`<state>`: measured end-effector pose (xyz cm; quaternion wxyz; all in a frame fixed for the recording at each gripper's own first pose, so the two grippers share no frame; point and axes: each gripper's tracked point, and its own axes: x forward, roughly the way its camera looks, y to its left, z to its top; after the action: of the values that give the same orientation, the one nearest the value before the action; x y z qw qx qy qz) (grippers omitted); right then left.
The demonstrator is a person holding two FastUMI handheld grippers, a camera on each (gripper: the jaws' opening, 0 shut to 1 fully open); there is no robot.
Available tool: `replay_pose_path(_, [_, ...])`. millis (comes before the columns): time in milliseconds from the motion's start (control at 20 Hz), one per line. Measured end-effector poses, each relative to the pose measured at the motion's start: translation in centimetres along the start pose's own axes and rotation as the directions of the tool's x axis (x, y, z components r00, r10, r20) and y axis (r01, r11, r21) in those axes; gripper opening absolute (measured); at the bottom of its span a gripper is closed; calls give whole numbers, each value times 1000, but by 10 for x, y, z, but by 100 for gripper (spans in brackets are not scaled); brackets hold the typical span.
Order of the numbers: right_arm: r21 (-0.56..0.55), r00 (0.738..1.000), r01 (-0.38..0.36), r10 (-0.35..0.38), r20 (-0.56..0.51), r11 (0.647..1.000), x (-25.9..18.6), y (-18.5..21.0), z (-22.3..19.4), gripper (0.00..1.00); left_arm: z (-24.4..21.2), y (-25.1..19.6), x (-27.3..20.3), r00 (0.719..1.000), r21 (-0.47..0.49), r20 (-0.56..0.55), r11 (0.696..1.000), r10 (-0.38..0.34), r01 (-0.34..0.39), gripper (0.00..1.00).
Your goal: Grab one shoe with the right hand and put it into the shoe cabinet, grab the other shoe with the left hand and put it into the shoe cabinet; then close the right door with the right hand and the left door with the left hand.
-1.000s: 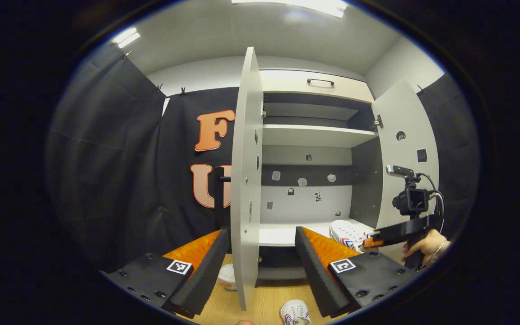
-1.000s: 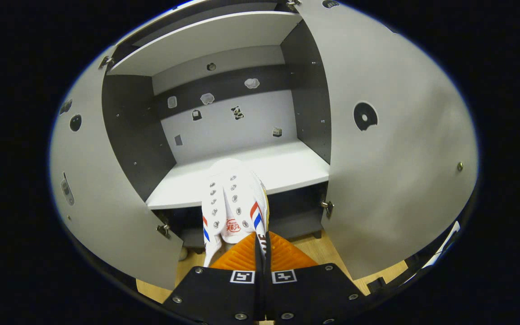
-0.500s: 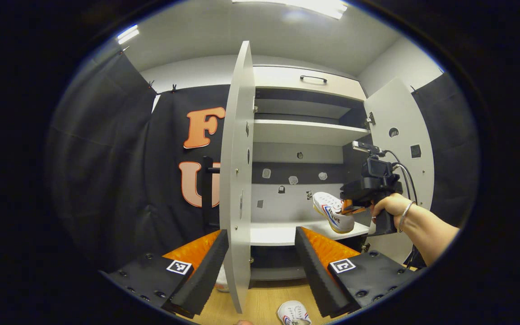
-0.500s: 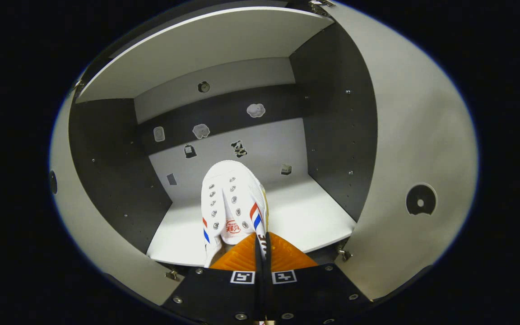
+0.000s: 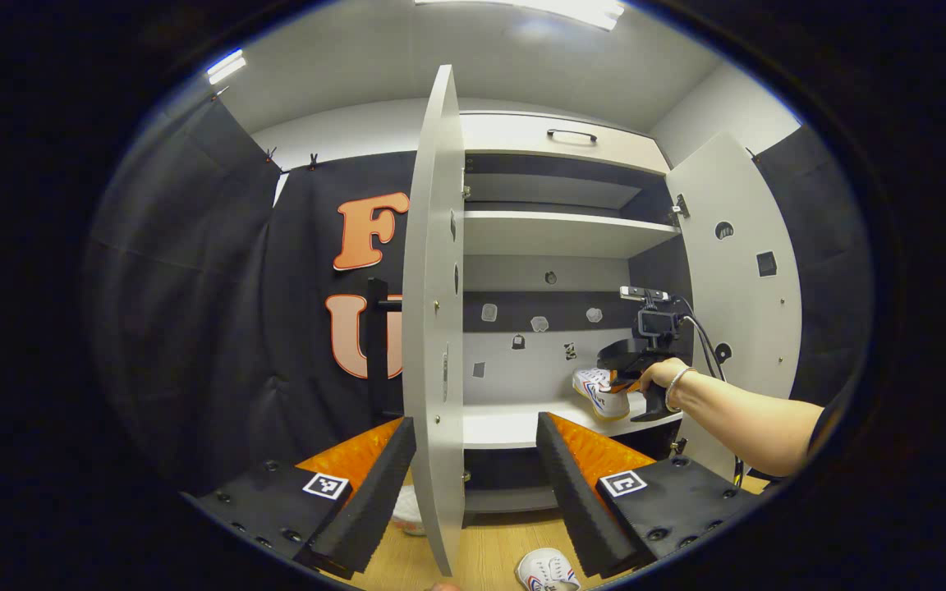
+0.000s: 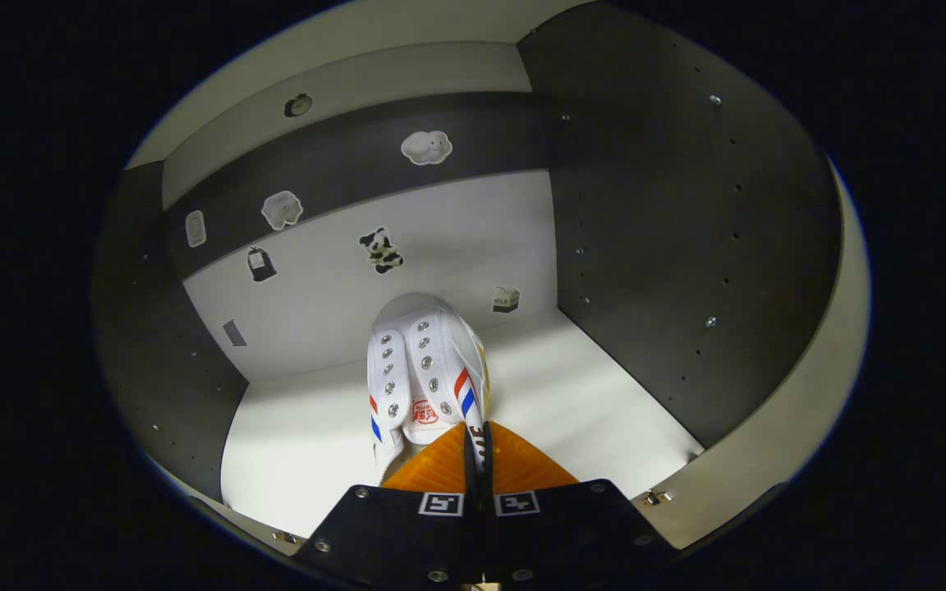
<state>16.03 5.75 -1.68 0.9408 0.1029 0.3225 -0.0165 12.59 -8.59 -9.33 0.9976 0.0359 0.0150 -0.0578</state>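
We see the white shoe (image 6: 425, 373) at lower centre of the right gripper view, pinched at its heel by our right gripper (image 6: 477, 447), inside the shoe cabinet (image 6: 645, 213) over its shelf (image 6: 571, 386). The left gripper view adds the other shoe (image 5: 549, 569) on the floor (image 5: 489, 546) at the bottom edge, our left gripper (image 5: 473, 468) spread open, both doors open.

Ceiling lights (image 5: 571, 10) glow along my left gripper view's top edge, black cloth (image 5: 218, 312) hangs at its left, and wooden floor (image 5: 485, 554) shows at the bottom.

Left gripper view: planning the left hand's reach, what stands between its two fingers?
The open left door, edge-on, stands between the fingers, in the left gripper view.
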Motion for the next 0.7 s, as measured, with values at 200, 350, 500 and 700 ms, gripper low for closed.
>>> replay_pose_path(200, [-18,1000,-6,6,-8,1000,16,2,-2,1,-5,-1,3,1000,2,-11,1000,-1,1,95])
replay_pose_path(350, [-22,999,-35,36,38,999,7,4,7,23,-5,-3,5,1000,-6,-13,1000,-1,1,95])
replay_pose_path(500, [-88,991,-49,59,119,995,-16,5,19,46,-6,-5,2,1000,-13,-14,1000,18,-18,96])
replay_pose_path(700, [-140,967,-113,141,210,984,-67,7,31,82,-13,-22,-2,999,-40,-37,999,-4,2,95])
